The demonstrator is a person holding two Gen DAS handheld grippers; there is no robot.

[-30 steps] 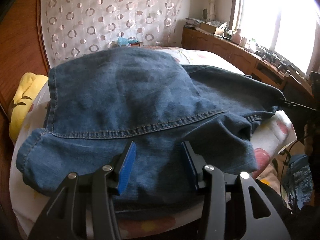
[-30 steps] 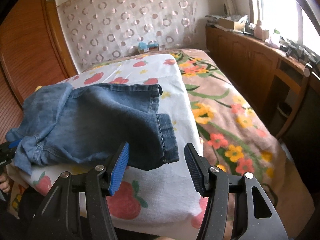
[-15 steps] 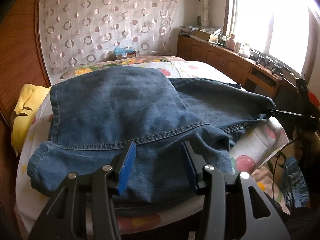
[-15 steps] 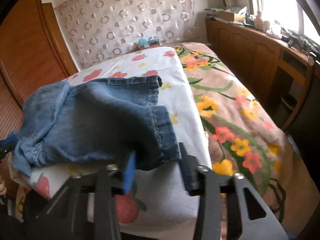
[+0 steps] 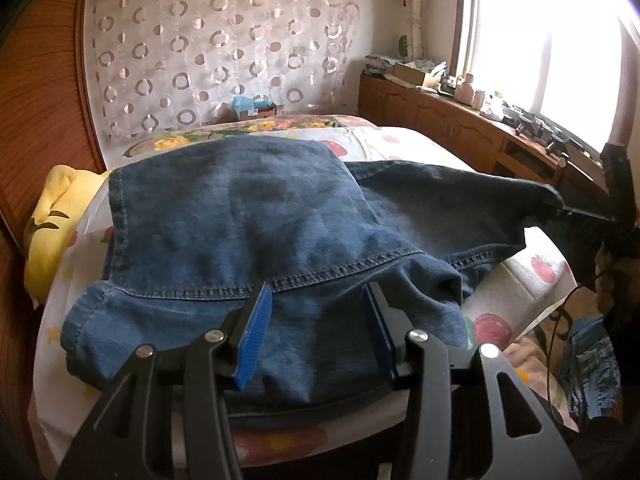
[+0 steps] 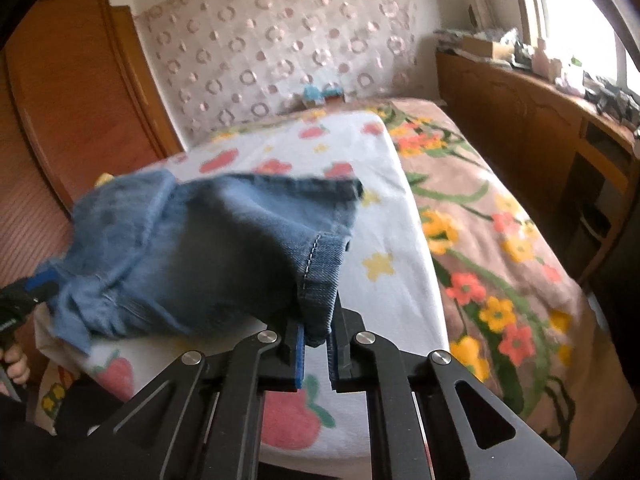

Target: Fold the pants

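Note:
Blue denim pants [image 5: 248,224] lie folded on a white strawberry-print sheet [image 5: 516,280] on the bed. My left gripper [image 5: 318,312] is open, its blue-padded fingers [image 5: 254,332] hovering over the waist end of the pants. My right gripper [image 6: 316,344] is shut on the hem of a pant leg [image 6: 320,280] and holds it lifted off the sheet [image 6: 384,248]. The pants [image 6: 192,248] stretch away to the left in the right wrist view, blurred by motion. The right gripper also shows at the far right of the left wrist view [image 5: 580,212].
A yellow pillow [image 5: 52,220] lies at the left by the wooden headboard [image 5: 36,100]. A floral brown blanket [image 6: 500,264] covers the bed's right side. A wooden cabinet [image 5: 460,128] with clutter runs under the window. The bed's front edge is close below both grippers.
My right gripper has closed on the pant leg hem and lifted it. The left gripper has stayed open over the waist, drawing back slightly.

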